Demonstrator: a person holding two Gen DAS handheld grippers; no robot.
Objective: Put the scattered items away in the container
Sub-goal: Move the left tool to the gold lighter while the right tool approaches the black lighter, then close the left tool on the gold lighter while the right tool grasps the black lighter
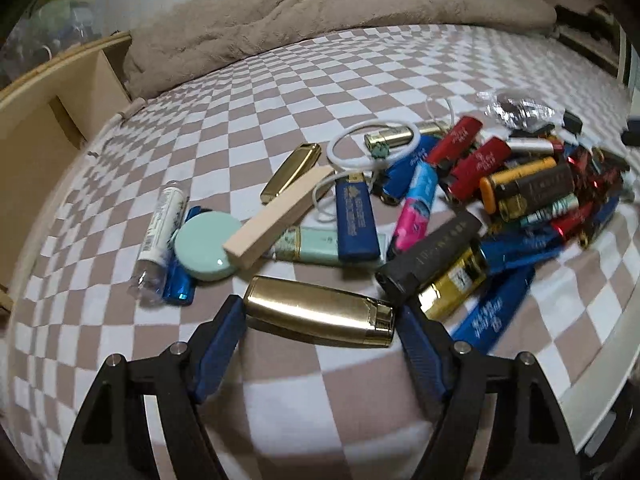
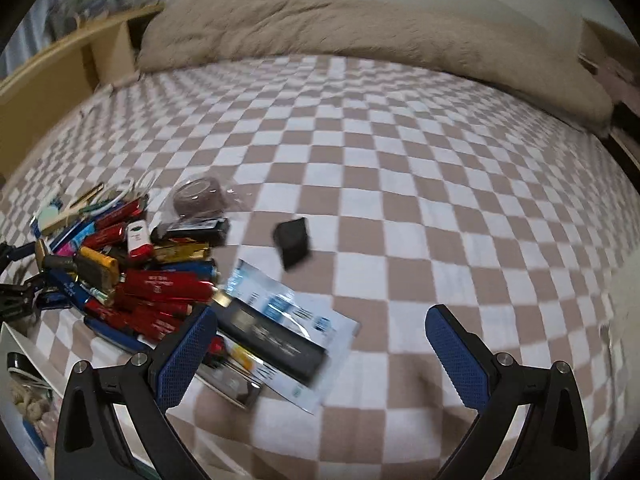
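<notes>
A gold lighter (image 1: 320, 316) lies crosswise on the checkered bed cover, and my left gripper (image 1: 320, 308) is shut on its two ends. Beyond it lies a heap of red, blue, black and gold lighters (image 1: 500, 184), plus a wooden block (image 1: 276, 216), a mint round case (image 1: 206, 246), a white tube (image 1: 160, 236) and a white cable (image 1: 352, 148). My right gripper (image 2: 320, 314) is open and holds nothing. Its left finger is over a flat packet (image 2: 280, 340) beside the same heap (image 2: 140, 280). A small black box (image 2: 294, 242) lies apart. The white container (image 2: 24, 352) sits at lower left.
A fluffy beige blanket (image 2: 360, 32) lies along the far side of the bed. A wooden shelf unit (image 1: 60, 100) stands at the left. The container's white rim (image 1: 600, 380) shows at the right edge of the left wrist view. Checkered cover (image 2: 440, 200) stretches right of the heap.
</notes>
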